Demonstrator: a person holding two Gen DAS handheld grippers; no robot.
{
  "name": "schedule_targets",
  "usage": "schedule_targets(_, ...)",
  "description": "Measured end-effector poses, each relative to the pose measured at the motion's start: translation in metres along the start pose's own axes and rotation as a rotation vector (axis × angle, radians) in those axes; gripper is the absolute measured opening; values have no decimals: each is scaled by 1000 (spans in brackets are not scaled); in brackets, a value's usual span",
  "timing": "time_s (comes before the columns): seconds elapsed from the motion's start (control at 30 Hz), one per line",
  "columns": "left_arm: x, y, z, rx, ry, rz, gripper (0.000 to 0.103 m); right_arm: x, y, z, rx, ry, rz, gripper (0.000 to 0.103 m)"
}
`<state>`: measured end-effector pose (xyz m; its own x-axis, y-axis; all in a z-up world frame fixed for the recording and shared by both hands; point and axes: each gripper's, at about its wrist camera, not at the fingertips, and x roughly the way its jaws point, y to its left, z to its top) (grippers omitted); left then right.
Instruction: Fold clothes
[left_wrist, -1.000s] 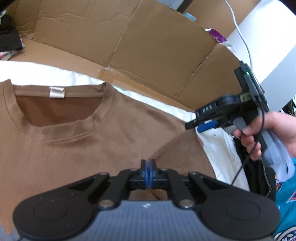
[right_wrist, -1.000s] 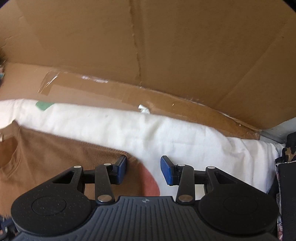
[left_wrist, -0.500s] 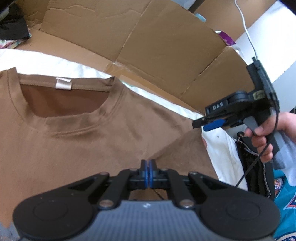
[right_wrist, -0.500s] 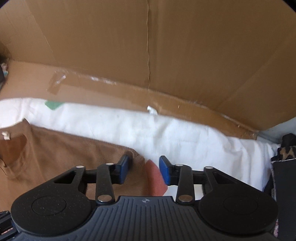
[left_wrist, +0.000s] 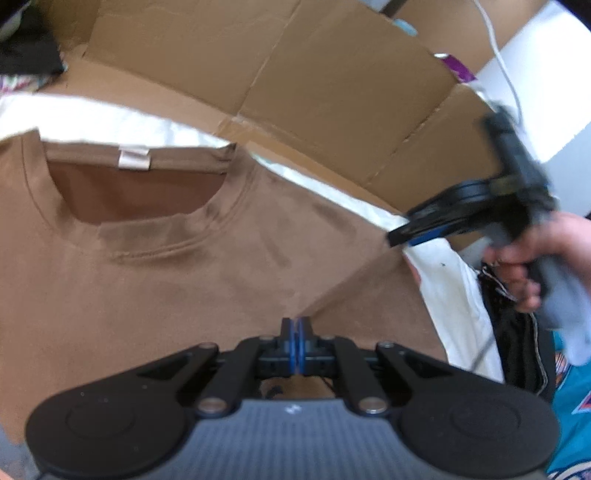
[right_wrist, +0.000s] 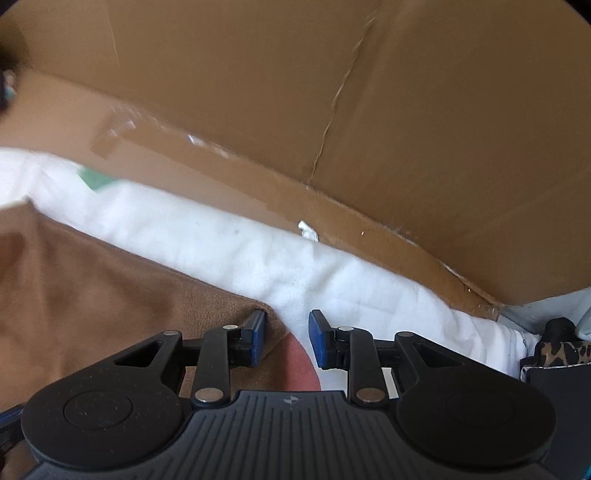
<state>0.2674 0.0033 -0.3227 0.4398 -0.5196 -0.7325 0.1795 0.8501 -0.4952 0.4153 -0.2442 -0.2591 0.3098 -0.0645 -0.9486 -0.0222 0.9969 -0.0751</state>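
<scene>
A brown T-shirt (left_wrist: 177, 280) lies flat on a white sheet (right_wrist: 229, 240), collar and white label (left_wrist: 135, 159) facing me. My left gripper (left_wrist: 296, 338) is shut on a fold of the shirt near its right sleeve; a crease runs up and right from the fingertips. My right gripper (right_wrist: 286, 338) is open, its left finger (right_wrist: 256, 336) over the shirt's corner (right_wrist: 258, 308) and the right one over the sheet. In the left wrist view the right gripper (left_wrist: 410, 236) appears blurred, held by a hand (left_wrist: 532, 258) above the shirt's right edge.
Cardboard walls (left_wrist: 332, 81) (right_wrist: 369, 110) stand close behind the sheet. Dark and leopard-print clothes (right_wrist: 557, 350) lie at the right, with a teal garment (left_wrist: 572, 406) below them. A pinkish patch (right_wrist: 299, 365) shows under the right gripper. A white cable (left_wrist: 506, 66) hangs at the back.
The left wrist view has slid so the collar sits further right and higher. The right gripper has tilted and turned, staying open over the shirt's corner. The left stays shut.
</scene>
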Motion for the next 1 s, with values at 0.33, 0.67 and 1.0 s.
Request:
schedule_targets(0.33,2,8,-1,-32,0,-2,2,-22,-41,-48,45,-90,124,34)
schedule_targets(0.67,5,5,1,-15,4,5,2,18,-32,-41,121,-119,150,35)
schedule_targets(1.0,7,-5,1,-8,8,20,2,18,-25,-33,117,-114,76,36)
